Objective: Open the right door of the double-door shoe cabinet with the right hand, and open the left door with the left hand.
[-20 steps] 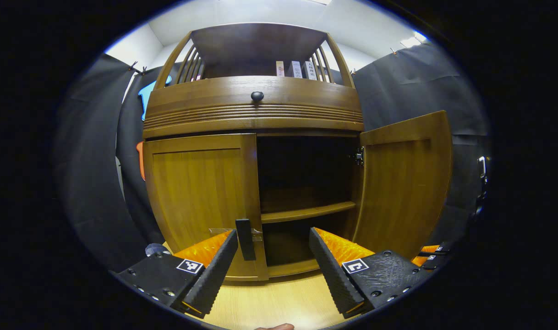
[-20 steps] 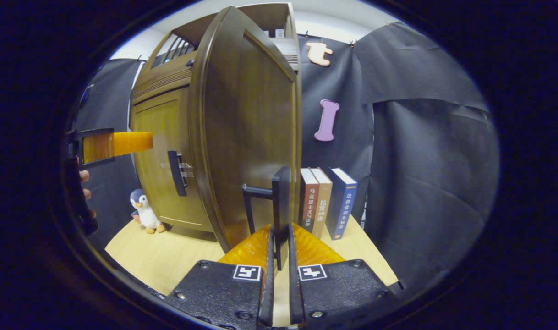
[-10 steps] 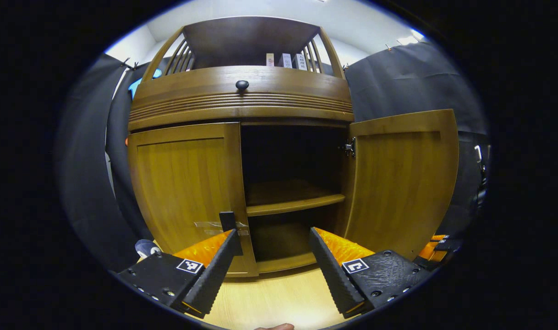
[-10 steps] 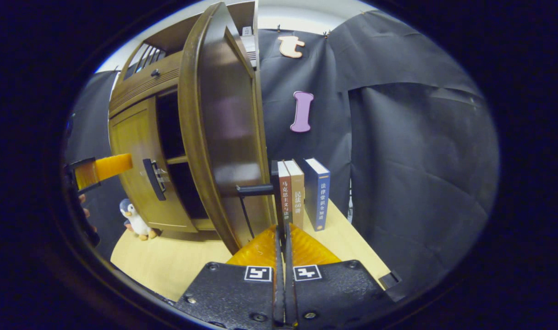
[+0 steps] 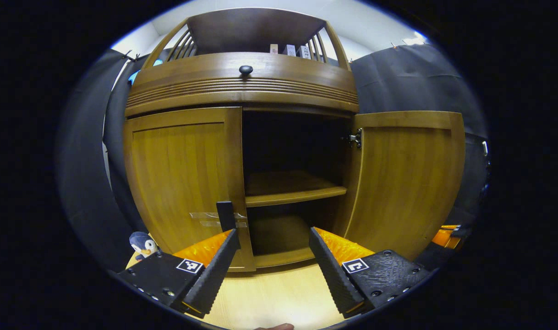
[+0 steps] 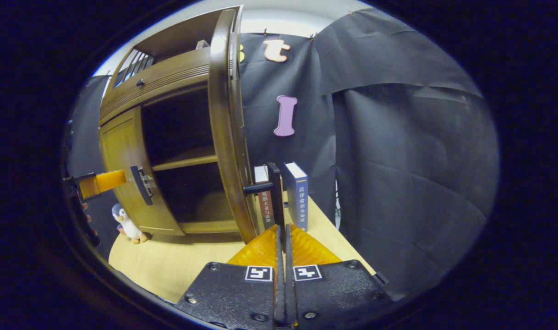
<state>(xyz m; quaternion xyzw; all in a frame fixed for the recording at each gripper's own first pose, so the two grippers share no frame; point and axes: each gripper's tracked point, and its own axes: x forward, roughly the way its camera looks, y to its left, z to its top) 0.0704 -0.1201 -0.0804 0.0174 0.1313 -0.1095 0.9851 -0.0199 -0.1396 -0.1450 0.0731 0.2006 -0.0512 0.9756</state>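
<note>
Shoe cabinet [image 5: 242, 87] in brown wood stands on a pale wooden bench [image 5: 274, 298], and we face it in the left gripper view. Its right door [image 5: 405, 183] is swung wide open, so we see a dark interior with one shelf [image 5: 290, 195]. Its left door [image 5: 183, 178] is closed, with a dark bar handle [image 5: 225, 215] near its inner edge. Our left hand-held gripper [image 5: 272, 243] hovers in front of the cabinet with its jaws wide apart and nothing between them; its left finger tip sits just below that handle.

In the right gripper view, our right hand-held gripper [image 6: 281, 231] has its jaws clamped on the right door's handle [image 6: 275, 192], with the door [image 6: 226, 123] seen edge-on. Upright books [image 6: 299, 195] stand on the bench behind the handle. A small toy penguin [image 6: 125, 224] stands on the bench by the cabinet's left corner, near our left hand-held gripper at that view's left edge.
</note>
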